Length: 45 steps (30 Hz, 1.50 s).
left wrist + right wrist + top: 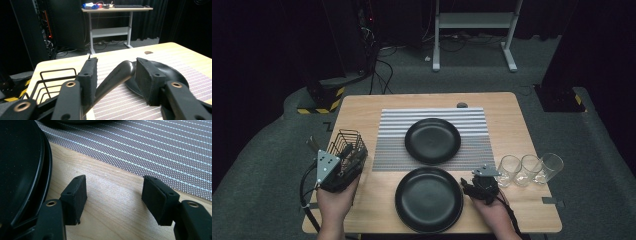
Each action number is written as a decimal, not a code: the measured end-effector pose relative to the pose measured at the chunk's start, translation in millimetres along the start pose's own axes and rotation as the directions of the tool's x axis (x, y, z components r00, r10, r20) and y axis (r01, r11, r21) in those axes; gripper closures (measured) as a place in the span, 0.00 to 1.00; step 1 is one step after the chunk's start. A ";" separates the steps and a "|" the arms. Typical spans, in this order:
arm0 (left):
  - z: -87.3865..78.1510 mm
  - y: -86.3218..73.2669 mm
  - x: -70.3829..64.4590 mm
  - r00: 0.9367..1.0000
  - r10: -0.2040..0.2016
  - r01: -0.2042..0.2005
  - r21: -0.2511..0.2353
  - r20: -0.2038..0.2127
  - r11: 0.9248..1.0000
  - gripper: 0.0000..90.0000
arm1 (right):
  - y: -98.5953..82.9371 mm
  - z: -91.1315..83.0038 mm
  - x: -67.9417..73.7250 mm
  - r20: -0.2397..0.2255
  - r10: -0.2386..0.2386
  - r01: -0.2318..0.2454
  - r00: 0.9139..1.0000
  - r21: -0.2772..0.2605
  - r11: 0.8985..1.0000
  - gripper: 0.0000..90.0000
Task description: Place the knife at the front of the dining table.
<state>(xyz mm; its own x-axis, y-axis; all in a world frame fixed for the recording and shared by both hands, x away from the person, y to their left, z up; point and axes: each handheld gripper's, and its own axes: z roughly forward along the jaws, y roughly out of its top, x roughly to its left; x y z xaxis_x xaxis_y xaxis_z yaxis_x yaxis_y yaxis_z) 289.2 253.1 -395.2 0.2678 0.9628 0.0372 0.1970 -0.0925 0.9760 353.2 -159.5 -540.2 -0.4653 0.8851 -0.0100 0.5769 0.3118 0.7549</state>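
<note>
The left gripper (115,75) is spread around a utensil handle (113,76) rising from the basket (346,145) at near left; next, pinching it. The right gripper (113,195) is idling spread beside the near plate (428,199).

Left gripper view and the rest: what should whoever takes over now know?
Left gripper: open, jaws either side of a dark utensil handle rising from the wire basket, not clamped.
Right gripper: open, empty, over bare table beside the near plate.
Far plate is on the placemat; three glasses at right.
No cutlery laid yet.
Left, probably: grip the handle, lift it out, set it by a plate.
</note>
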 end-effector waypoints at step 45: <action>2.8 -1.4 -17.1 0.982 0.112 -0.110 0.023 -0.150 0.994 0.81 | 0.0 0.0 0.0 0.000 0.000 0.000 1.000 0.000 1.000 0.41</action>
<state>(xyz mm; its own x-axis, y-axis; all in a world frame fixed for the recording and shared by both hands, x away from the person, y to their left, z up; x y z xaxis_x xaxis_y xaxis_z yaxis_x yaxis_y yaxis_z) 287.0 236.1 -397.8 0.1435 0.9735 0.1778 0.1878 -0.2032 0.9610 353.2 -159.5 -540.2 -0.4655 0.8850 -0.0098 0.5770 0.3118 0.7549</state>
